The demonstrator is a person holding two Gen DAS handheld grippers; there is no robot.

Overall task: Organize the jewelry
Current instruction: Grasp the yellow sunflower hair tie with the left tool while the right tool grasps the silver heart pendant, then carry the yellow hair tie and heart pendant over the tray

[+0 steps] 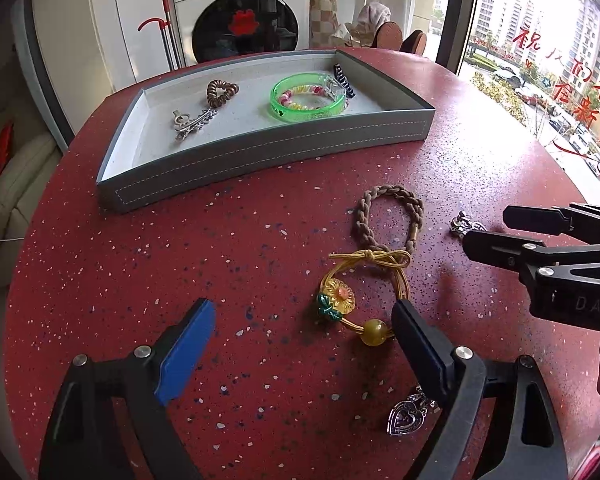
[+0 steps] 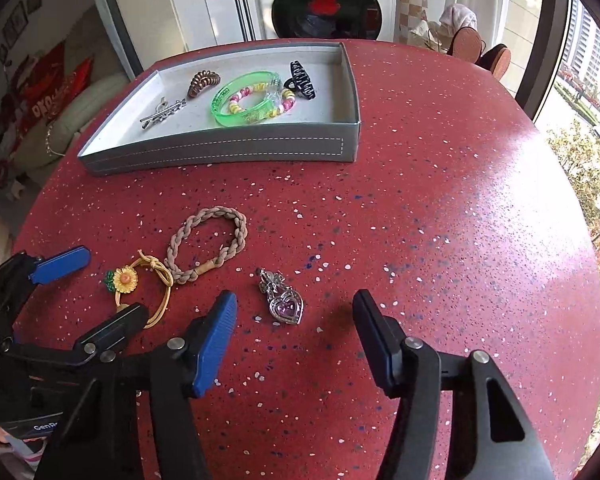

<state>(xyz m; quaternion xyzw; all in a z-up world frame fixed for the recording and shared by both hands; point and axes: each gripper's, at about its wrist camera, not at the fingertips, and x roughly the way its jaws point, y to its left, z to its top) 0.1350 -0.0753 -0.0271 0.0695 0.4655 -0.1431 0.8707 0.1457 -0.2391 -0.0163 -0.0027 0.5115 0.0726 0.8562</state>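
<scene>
A grey tray (image 1: 260, 150) (image 2: 220, 152) at the table's far side holds a green bangle (image 1: 308, 98) (image 2: 246, 98), a beaded bracelet, a brown coil tie (image 1: 221, 92), a silver clip (image 1: 192, 120) and a black claw clip (image 2: 300, 80). On the table lie a braided brown band (image 1: 388, 218) (image 2: 208, 246), a yellow flower hair tie (image 1: 360, 292) (image 2: 140, 284) and a silver heart pendant (image 2: 284, 300). My left gripper (image 1: 304, 320) (image 2: 100, 284) is open around the flower tie. My right gripper (image 2: 296, 312) (image 1: 484, 226) is open, just short of the pendant.
The round red speckled table (image 2: 440, 220) drops off at its edges. Another heart charm (image 1: 406, 416) hangs by my left gripper's right finger. A washing machine (image 1: 244, 12) and a window (image 1: 540, 60) lie beyond.
</scene>
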